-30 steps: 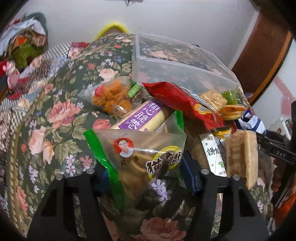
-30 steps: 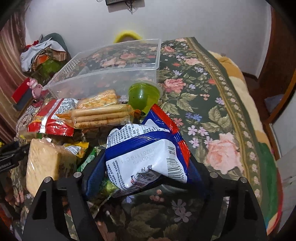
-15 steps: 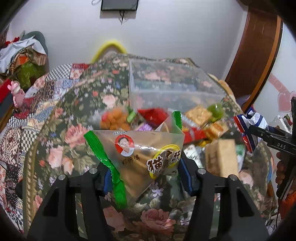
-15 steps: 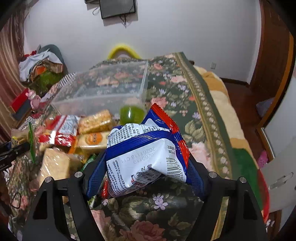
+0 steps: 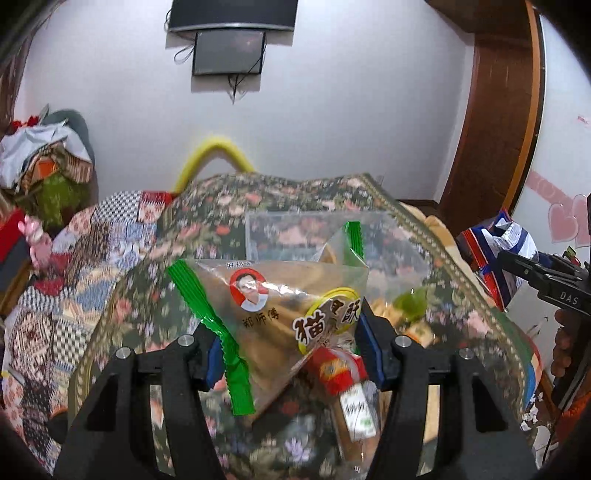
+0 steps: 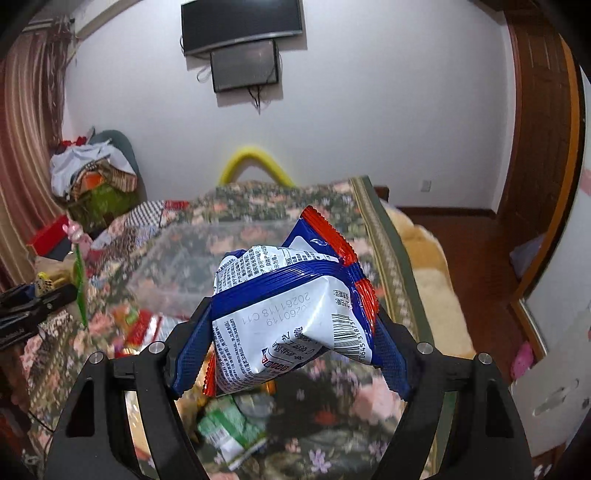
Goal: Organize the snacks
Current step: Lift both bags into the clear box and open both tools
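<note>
Snacks gripped in both grippers, lifted clear above the floral bedspread [image 5: 122,310].

Left gripper [image 5: 286,347]: clenched on a clear cookie packet with green sealed edges [image 5: 280,314], blue pads pressing both sides; printed on the wrapper, a red round portrait logo and a yellow badge with brown Chinese characters. Packet tilted, one green edge slanting down to the left of the pads, the other poking up behind.

Right gripper [image 6: 291,347]: clamped on a puffy blue-and-white snack bag with red crimped ends [image 6: 295,314], date stamp and barcode facing the camera. Same bag also visible in the left wrist view [image 5: 495,266], to the right of the bedspread, held by the other black tool, a hand just below it.

Clear plastic storage bin [image 5: 295,236] resting on the bedspread, farther back than both held packets; blurred, contents not discernible.

Loose snacks on the bedspread below the grippers, nearer than the bin: a red packet [image 5: 336,369], a white-and-green one [image 6: 229,428], a green jelly cup [image 5: 410,302]; others too smeared to name.

Beyond the bedspread: yellow curved tube [image 6: 255,162] against the white wall, dark wall-mounted screen [image 6: 242,24] high above it, heap of clothes [image 6: 92,173] to the left.
</note>
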### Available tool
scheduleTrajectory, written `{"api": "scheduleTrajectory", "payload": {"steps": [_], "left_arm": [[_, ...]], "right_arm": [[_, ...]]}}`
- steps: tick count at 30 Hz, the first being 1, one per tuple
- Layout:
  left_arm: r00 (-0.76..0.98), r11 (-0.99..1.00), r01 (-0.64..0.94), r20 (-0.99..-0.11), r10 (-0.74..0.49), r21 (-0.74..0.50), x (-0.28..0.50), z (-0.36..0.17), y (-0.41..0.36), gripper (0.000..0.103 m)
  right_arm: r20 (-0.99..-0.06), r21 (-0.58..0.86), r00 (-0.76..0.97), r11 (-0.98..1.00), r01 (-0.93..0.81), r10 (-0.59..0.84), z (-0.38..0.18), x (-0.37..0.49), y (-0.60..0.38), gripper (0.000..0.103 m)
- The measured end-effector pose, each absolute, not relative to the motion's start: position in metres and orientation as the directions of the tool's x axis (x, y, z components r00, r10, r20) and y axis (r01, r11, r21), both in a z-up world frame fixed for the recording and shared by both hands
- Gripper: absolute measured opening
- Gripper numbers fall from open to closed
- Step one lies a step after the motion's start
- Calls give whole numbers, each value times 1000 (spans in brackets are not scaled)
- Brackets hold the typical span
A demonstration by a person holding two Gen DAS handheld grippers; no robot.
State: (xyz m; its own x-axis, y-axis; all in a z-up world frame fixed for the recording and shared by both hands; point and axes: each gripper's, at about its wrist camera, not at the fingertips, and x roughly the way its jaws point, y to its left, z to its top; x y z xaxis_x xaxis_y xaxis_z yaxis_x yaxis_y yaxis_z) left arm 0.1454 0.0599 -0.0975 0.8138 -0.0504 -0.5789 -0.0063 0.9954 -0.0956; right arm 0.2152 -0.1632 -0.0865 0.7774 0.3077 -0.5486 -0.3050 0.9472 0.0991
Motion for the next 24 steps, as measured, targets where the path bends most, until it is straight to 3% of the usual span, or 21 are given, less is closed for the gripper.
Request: {"api": "scheduleTrajectory", "payload": {"steps": [9, 24], "left_arm": [[821, 995, 13, -567, -67, -98, 193, -86, 56, 59], [748, 997, 10, -661, -62, -82, 283, -128, 46, 60]], "right_arm": [[-506, 112, 788, 933, -342, 350, -80, 237, -139, 77], [-579, 117, 735, 928, -354, 353, -117, 294, -102, 77]]}}
